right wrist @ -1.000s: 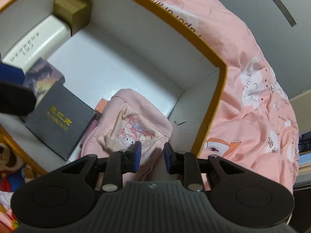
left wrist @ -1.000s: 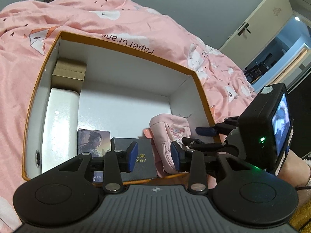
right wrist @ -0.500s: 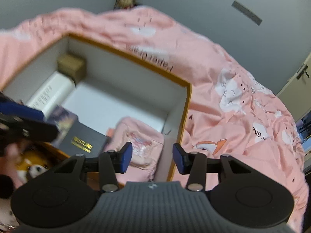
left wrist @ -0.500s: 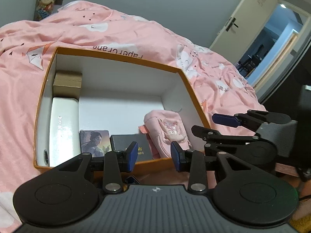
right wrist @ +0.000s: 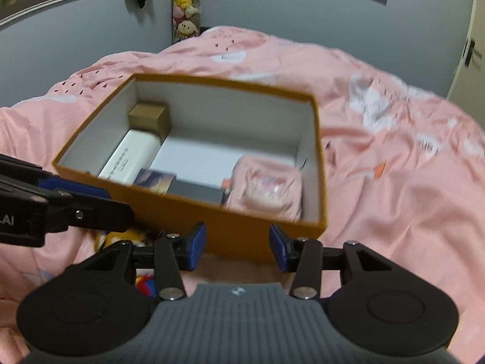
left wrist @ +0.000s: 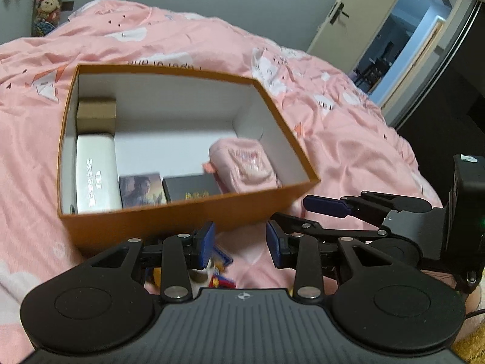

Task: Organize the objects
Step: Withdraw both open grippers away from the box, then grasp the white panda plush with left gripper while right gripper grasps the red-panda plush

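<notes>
On a pink bedspread [left wrist: 348, 139], an orange box [left wrist: 188, 212] is seen just ahead of both grippers, while a small toy [left wrist: 212, 273] lies directly under the left gripper [left wrist: 241, 241], nearer than the right gripper [right wrist: 238, 247], jaws just opening; both spread, empty.

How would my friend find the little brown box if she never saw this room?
Look for the big orange box on the pink bedspread. Inside, go to its far left corner, behind the long white case. The small brown box there is plain cardboard, the only brown thing inside.
</notes>
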{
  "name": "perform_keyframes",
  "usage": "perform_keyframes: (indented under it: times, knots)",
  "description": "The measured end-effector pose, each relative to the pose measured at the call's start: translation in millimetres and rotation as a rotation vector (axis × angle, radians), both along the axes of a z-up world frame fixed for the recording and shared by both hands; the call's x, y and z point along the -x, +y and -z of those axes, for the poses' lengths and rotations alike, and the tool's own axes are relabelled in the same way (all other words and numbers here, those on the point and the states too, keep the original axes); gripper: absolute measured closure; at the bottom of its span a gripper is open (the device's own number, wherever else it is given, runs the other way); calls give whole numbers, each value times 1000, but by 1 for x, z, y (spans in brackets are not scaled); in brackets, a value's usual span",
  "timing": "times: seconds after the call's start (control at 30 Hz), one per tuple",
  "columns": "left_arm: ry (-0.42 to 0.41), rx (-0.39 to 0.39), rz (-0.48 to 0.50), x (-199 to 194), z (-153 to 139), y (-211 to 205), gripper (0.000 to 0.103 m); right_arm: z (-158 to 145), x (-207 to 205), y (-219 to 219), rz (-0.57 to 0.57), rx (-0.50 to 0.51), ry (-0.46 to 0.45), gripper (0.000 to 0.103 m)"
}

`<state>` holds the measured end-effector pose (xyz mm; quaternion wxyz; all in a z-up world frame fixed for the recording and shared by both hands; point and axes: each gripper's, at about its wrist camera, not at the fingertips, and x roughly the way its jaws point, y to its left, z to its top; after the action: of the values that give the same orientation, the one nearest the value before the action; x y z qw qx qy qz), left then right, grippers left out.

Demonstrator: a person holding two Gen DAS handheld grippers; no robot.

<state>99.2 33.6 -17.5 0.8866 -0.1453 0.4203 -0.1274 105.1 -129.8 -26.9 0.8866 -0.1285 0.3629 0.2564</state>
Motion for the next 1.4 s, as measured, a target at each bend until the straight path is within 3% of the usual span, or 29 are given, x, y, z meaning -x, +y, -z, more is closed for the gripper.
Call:
perform_keyframes:
  times: [0.43, 0.83, 1.03, 1.17, 1.4]
  knots:
    - [183, 56, -28, 24, 13, 25, 62, 12, 28, 0, -49, -45, 127, 52]
    - [320, 147, -97, 34, 30, 34, 39, 21, 42, 10, -107, -6, 187, 52]
    - [373, 76, -99, 30, 47, 26, 35, 27, 44, 14, -128, 13, 211, 52]
    - [417, 122, -79, 29, 63, 27, 25, 31, 42, 15, -120, 29, 229, 51]
    - [392, 108, -73, 36, 53, 27, 41, 31, 41, 15, -120, 35, 227, 51]
